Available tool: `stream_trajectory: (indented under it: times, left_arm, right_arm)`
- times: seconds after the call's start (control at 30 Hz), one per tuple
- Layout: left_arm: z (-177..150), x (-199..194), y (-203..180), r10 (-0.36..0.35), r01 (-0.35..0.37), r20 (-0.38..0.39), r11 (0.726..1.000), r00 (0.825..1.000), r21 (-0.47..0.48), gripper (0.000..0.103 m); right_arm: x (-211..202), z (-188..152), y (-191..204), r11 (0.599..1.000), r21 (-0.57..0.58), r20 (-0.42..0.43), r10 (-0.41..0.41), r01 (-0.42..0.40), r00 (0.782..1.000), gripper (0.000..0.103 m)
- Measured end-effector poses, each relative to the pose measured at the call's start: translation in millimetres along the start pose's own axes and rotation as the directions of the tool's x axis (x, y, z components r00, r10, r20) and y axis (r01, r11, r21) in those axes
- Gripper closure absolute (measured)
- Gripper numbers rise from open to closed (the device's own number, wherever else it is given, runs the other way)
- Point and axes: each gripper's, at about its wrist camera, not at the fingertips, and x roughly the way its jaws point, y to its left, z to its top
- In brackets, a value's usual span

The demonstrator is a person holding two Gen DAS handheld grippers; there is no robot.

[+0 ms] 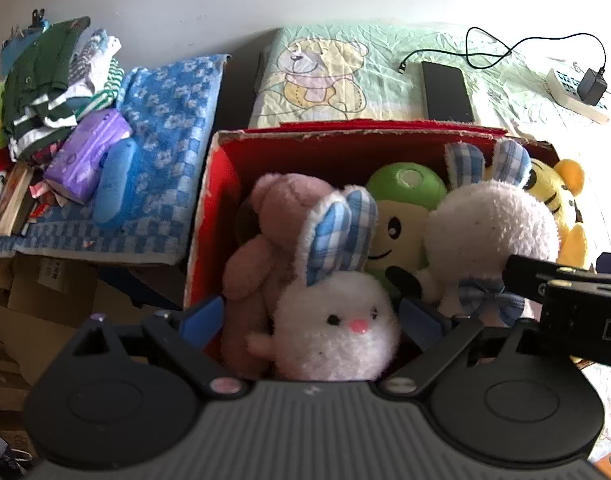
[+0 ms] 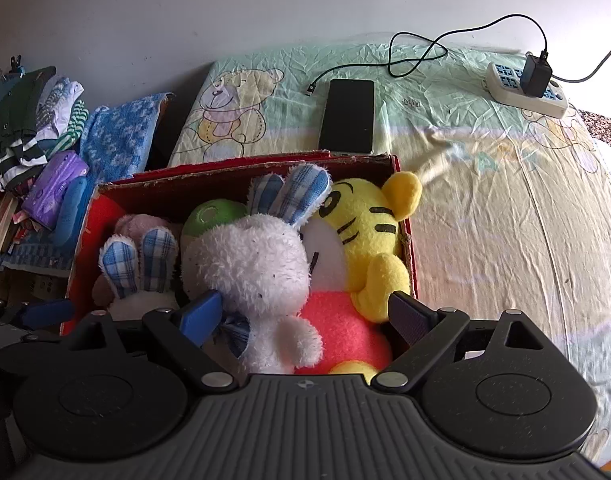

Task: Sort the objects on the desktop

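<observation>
Both tongs hover over a red cardboard box (image 1: 213,184) packed with plush toys. The left gripper (image 1: 313,316) is spread wide, its blue fingertips (image 1: 203,318) flanking a white rabbit (image 1: 337,340) with checked ears; neither pad clearly touches it. Just left of that rabbit a pink plush (image 1: 265,240) shows fully only in the left view. The right gripper (image 2: 305,314) is likewise spread apart, over a second white rabbit (image 2: 253,264) and a yellow tiger (image 2: 369,224). The tiger's red-orange body appears only in the right view. Ahead of both, beyond the box, lies a phone (image 2: 347,116) on a bear-print sheet (image 2: 485,200).
</observation>
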Motion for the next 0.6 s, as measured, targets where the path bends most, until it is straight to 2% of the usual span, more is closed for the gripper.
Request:
stream_trajectory:
  times: [0.23,0.37,0.6]
  left_arm:
    - [-1.6,-0.8,-3.0,-0.003,0.003,0.004,1.0,1.0,0.007,0.007]
    - [-2.7,-4.2,-1.8,-0.02,0.02,0.024,1.0,1.0,0.012,0.008]
    - [-4.7,-2.7,-1.8,-0.046,0.046,0.015,0.999,0.999,0.016,0.009]
  right_arm:
    - [-2.3,-0.2,3.6,1.0,0.004,0.012,0.007,-0.007,1.0,0.011]
    - [-2.8,-1.2,6.6,1.0,-0.002,0.013,0.012,-0.012,1.0,0.011]
    - [-4.0,-2.4,7.3,1.0,-0.005,0.019,0.003,-0.003,1.0,0.011]
